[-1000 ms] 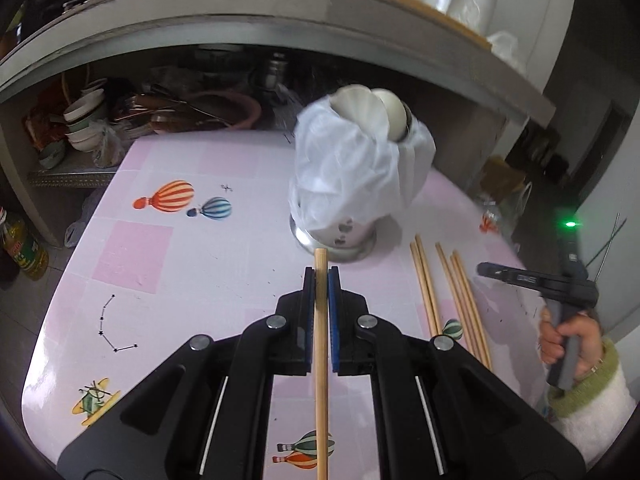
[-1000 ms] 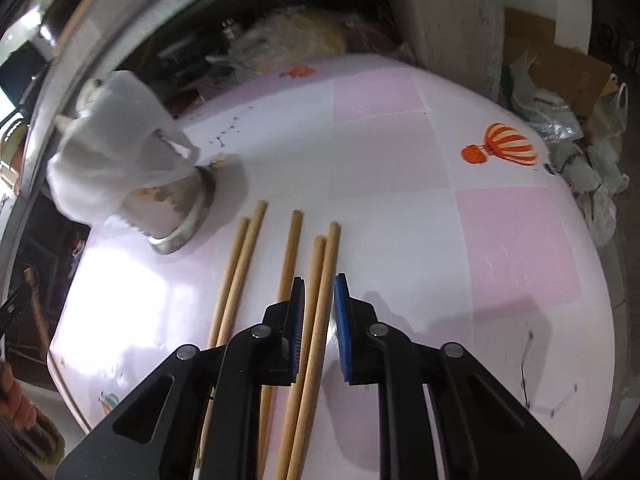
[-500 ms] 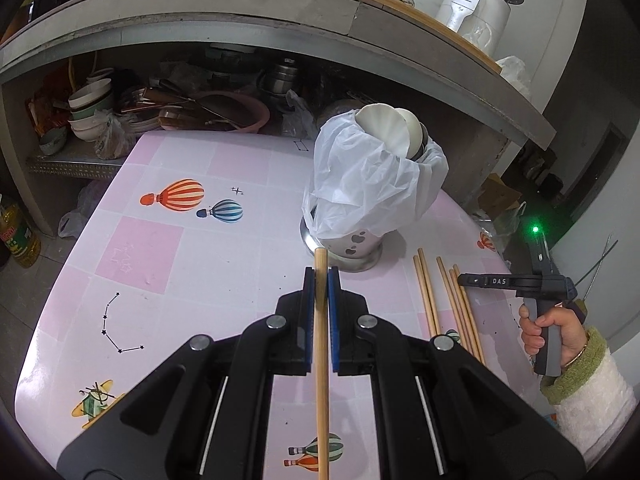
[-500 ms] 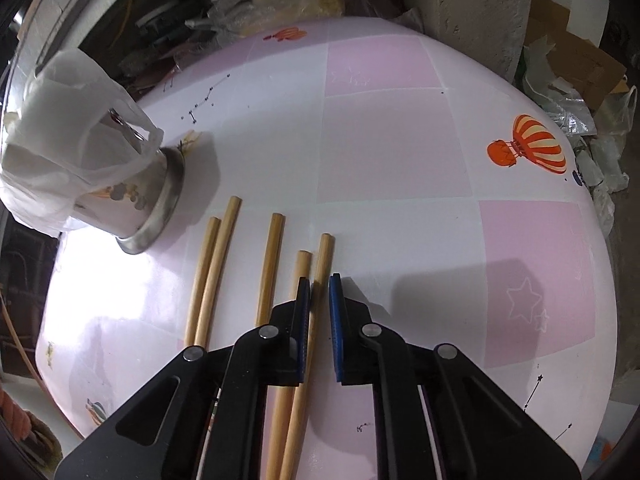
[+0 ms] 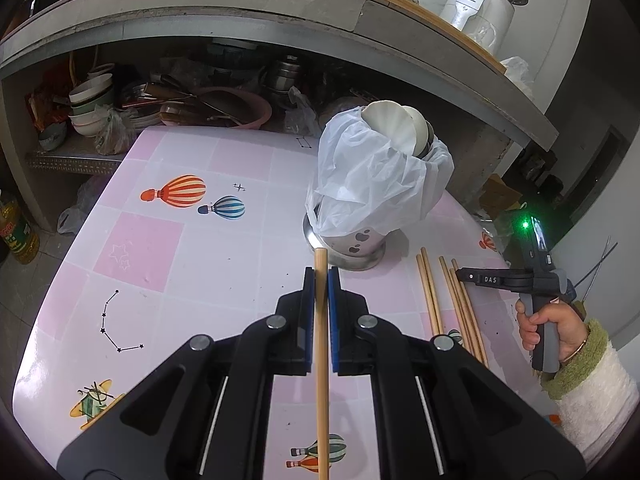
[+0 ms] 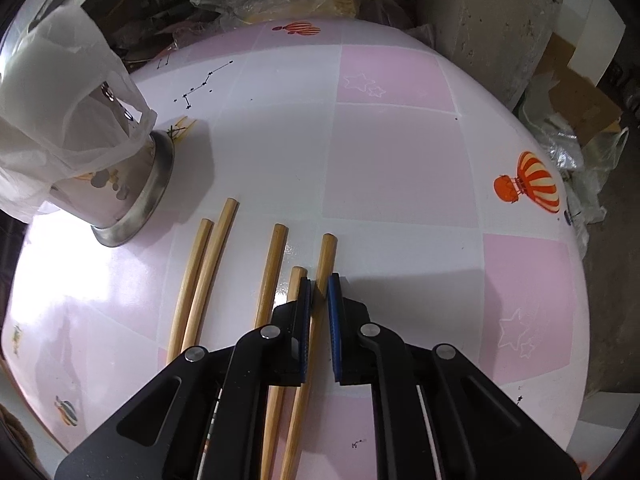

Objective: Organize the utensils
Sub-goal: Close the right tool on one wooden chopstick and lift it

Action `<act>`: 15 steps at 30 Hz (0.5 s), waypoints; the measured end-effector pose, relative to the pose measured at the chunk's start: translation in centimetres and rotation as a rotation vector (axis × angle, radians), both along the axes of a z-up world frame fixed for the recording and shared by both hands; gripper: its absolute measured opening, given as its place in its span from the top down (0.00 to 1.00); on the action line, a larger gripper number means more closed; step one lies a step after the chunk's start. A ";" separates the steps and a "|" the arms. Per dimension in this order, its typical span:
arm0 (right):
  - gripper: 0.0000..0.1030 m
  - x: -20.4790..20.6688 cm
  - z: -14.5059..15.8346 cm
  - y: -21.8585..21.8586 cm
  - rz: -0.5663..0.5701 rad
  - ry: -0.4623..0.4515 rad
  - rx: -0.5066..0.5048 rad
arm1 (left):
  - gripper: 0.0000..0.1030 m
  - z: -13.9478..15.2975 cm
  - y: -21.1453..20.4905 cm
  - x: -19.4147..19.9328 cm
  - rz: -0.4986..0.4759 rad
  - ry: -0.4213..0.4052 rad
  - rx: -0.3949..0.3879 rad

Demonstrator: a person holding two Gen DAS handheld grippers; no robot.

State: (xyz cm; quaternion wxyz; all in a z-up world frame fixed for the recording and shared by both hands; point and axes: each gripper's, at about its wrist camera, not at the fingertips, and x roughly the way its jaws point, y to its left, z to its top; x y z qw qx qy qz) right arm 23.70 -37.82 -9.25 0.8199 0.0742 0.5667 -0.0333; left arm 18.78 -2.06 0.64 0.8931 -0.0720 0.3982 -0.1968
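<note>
My left gripper (image 5: 321,276) is shut on a wooden chopstick (image 5: 321,344) that points toward the metal utensil holder (image 5: 352,246), which is draped in a white plastic bag (image 5: 372,184) and holds white spoons. Several more chopsticks (image 5: 448,300) lie on the table right of the holder. In the right wrist view my right gripper (image 6: 319,282) is low over these chopsticks, its jaws nearly closed around the rightmost one (image 6: 326,256), which lies on the table. The holder (image 6: 120,200) stands at far left there.
The table (image 5: 168,248) has a pink and white cloth with balloon prints. A shelf (image 5: 80,152) behind it holds bowls, pans and a pink basin (image 5: 244,110). Bags and cardboard (image 6: 576,112) lie on the floor past the table's right edge.
My right gripper moved forward and down over the rightmost chopstick and its jaws narrowed around it. My left gripper rose and drew back a little, still holding its chopstick.
</note>
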 end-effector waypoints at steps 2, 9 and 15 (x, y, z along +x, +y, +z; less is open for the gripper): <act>0.93 -0.2 0.0 0.3 0.006 -0.009 -0.020 | 0.95 0.0 0.0 0.0 0.000 0.000 0.000; 0.94 -1.6 2.2 -0.7 -0.029 -0.091 0.045 | 0.95 0.0 0.0 -0.1 -0.001 -0.002 -0.001; 0.94 -5.4 9.3 -1.3 -0.036 -0.280 0.073 | 0.95 0.6 0.3 -0.4 0.001 -0.021 -0.012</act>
